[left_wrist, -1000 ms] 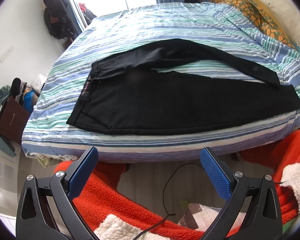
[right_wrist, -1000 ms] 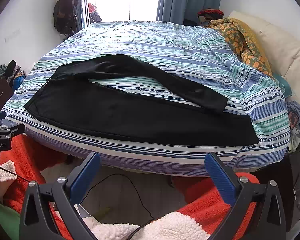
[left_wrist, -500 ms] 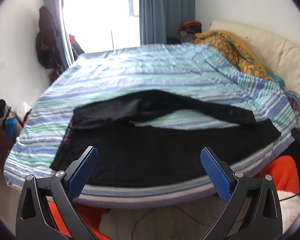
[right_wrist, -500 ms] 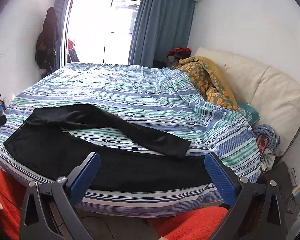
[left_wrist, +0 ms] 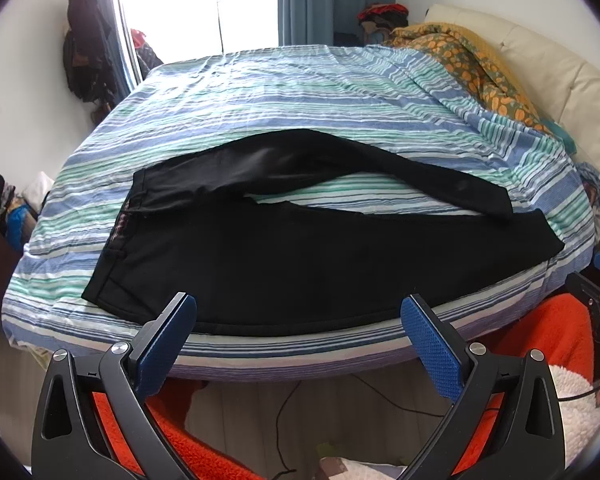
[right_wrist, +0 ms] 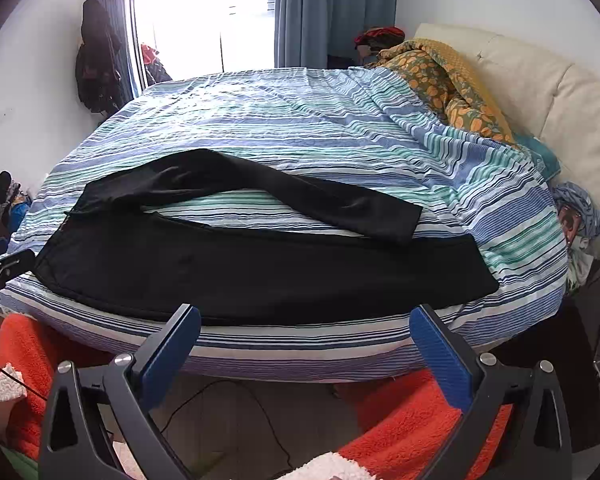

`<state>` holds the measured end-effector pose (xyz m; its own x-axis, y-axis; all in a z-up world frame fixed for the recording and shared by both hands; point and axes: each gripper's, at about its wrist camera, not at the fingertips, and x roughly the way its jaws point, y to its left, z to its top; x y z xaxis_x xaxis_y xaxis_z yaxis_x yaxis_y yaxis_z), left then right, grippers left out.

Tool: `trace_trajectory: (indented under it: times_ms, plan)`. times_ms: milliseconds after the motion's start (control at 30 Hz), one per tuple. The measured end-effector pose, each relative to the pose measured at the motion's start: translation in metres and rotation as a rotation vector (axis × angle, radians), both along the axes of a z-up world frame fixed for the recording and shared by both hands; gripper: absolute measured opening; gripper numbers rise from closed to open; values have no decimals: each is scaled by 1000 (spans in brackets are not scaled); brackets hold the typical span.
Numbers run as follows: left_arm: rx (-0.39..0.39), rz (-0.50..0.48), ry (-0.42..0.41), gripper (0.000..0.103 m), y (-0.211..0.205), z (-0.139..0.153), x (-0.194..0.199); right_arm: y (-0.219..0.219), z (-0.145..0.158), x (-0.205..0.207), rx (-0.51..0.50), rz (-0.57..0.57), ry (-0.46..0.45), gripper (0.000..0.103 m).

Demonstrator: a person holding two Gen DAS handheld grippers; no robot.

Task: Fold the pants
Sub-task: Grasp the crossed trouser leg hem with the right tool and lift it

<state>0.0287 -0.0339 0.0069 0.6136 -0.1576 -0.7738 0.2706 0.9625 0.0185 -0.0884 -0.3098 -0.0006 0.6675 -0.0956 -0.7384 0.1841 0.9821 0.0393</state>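
Black pants [left_wrist: 300, 256] lie spread on the striped bed [left_wrist: 300, 92], waistband at the left, legs running right. The near leg lies flat along the bed's front edge; the far leg [left_wrist: 380, 164] angles away, leaving a strip of sheet between them. The pants also show in the right wrist view [right_wrist: 260, 272], far leg [right_wrist: 320, 196]. My left gripper [left_wrist: 298, 312] is open and empty, just in front of the bed edge. My right gripper [right_wrist: 304, 320] is open and empty, also short of the edge.
An orange patterned blanket [right_wrist: 452, 84] and a cream headboard [right_wrist: 560, 112] are at the right. Orange fleece [right_wrist: 400, 416] and a black cable [left_wrist: 284, 420] are below. Clothes hang on the left wall [left_wrist: 84, 64]. Clutter sits on the floor at the left [left_wrist: 4, 208].
Both grippers tipped up half a second ago and have now come back down, closer to the bed's front edge. The pants have not moved. Both stay open.
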Motion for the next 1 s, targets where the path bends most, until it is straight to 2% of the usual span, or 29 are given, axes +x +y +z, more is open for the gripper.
trace_trajectory:
  times_ms: [167, 300, 367, 467, 533, 600, 667, 700, 733, 867, 967, 1000]
  plan:
    - [-10, -1, -14, 102, 0, 0, -1, 8, 3, -3, 69, 44, -57, 103]
    - [-2, 0, -1, 102, -1, -2, 1, 16, 6, -3, 79, 179, -122, 103]
    - [1, 4, -9, 102, 1, -1, 0, 4, 6, 3, 54, 206, -141, 103]
    - [9, 24, -20, 102, 6, -2, -1, -46, -1, 26, -46, 185, -154, 103]
    - [0, 41, 0, 102, 12, -8, 1, -86, -22, 55, -123, 179, -80, 103]
    - [-22, 62, 28, 102, 17, -12, 5, -118, -56, 88, -171, 220, 45, 102]
    - [-31, 82, 44, 102, 22, -15, 8, -137, -93, 118, -214, 277, 175, 86]
    - [-29, 92, 46, 102, 24, -15, 9, -141, -107, 132, -246, 305, 220, 71]
    - [-22, 102, 48, 102, 25, -17, 10, -148, -120, 143, -272, 338, 257, 67]
    - [-14, 159, 88, 102, 34, -28, 17, -151, -154, 177, -434, 440, 324, 66]
    - [-24, 193, 137, 102, 41, -39, 25, -155, -171, 195, -500, 483, 371, 56]
    - [-24, 201, 149, 102, 42, -43, 27, -155, -174, 198, -520, 492, 375, 49]
